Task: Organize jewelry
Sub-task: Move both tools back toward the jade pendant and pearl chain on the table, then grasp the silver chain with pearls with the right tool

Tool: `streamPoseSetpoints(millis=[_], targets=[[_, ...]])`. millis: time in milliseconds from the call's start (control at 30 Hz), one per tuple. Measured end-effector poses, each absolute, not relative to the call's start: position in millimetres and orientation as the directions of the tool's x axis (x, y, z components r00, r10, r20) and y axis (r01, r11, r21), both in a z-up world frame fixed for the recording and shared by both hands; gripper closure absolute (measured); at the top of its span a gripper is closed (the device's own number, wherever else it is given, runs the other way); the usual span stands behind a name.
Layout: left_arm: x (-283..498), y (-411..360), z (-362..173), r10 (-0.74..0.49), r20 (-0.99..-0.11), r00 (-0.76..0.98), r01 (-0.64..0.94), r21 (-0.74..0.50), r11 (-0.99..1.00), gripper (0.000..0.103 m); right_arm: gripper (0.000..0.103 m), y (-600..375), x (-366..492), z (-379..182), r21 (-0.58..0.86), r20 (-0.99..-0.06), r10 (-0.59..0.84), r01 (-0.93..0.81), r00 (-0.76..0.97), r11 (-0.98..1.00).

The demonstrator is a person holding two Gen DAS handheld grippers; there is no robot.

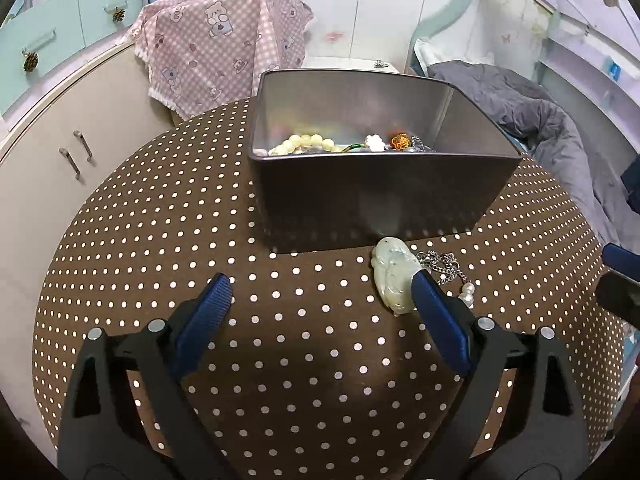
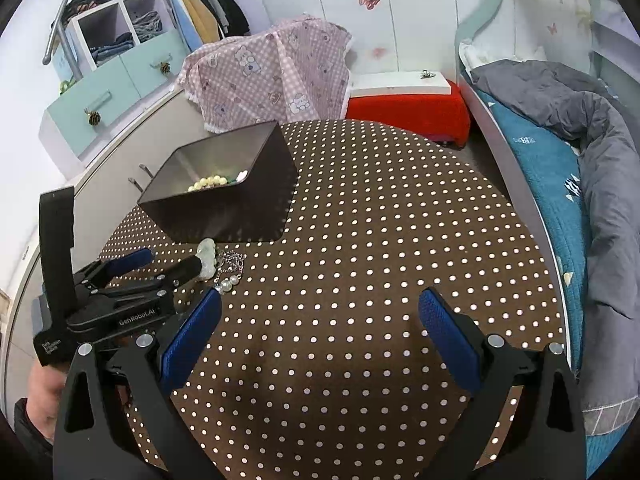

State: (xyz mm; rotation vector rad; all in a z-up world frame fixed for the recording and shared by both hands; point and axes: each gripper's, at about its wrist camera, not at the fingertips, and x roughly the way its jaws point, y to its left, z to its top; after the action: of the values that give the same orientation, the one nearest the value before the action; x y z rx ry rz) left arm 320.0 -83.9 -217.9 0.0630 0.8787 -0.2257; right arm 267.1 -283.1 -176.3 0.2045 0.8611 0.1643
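A pale green jade pendant (image 1: 393, 280) lies on the brown dotted tablecloth (image 1: 304, 344), just in front of a dark metal box (image 1: 360, 200). A silver chain with pearls (image 1: 450, 270) trails to its right. My left gripper (image 1: 320, 278) is open and low over the cloth. Its right fingertip (image 1: 424, 284) rests against the pendant's right edge, and the other finger stands far to the left. The box holds a cream bead bracelet (image 1: 304, 145) and several small pieces. In the right wrist view my right gripper (image 2: 322, 294) is open over bare cloth, to the right of the pendant (image 2: 207, 258) and the left gripper (image 2: 168, 262).
The box (image 2: 224, 212) sits at the table's far left. A pink checked cloth (image 2: 272, 76) drapes something behind the table. A red stool (image 2: 408, 108) stands beyond it. A bed with a grey duvet (image 2: 592, 128) runs along the right. A cabinet (image 1: 60, 148) lies left.
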Motion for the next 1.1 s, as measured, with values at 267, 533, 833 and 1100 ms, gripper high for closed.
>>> streamPoseSetpoints(millis=[267,533,833,1100], targets=[[325,-101,-220,-0.172,-0.775,0.608,0.266,-0.005,0.964,0.013,0.008,-285,269,-177,0.240,-0.740,0.222,-0.059,0.635,0.969],[323,-85,-222,-0.175,-0.784,0.595,0.261,-0.017,0.965,0.031,0.008,-274,273,-179,0.219,-0.748,0.223,-0.084,0.625,0.972],[328,-78,-223,-0.171,-0.785,0.595,0.261,-0.012,0.965,0.031,0.018,-228,292,-191,0.141,-0.757,0.235,-0.199,0.610,0.970],[326,-64,-220,-0.239,-0.772,0.590,0.301,-0.065,0.952,0.068,0.046,-210,306,-204,0.140,-0.780,0.246,-0.223,0.575,0.965]])
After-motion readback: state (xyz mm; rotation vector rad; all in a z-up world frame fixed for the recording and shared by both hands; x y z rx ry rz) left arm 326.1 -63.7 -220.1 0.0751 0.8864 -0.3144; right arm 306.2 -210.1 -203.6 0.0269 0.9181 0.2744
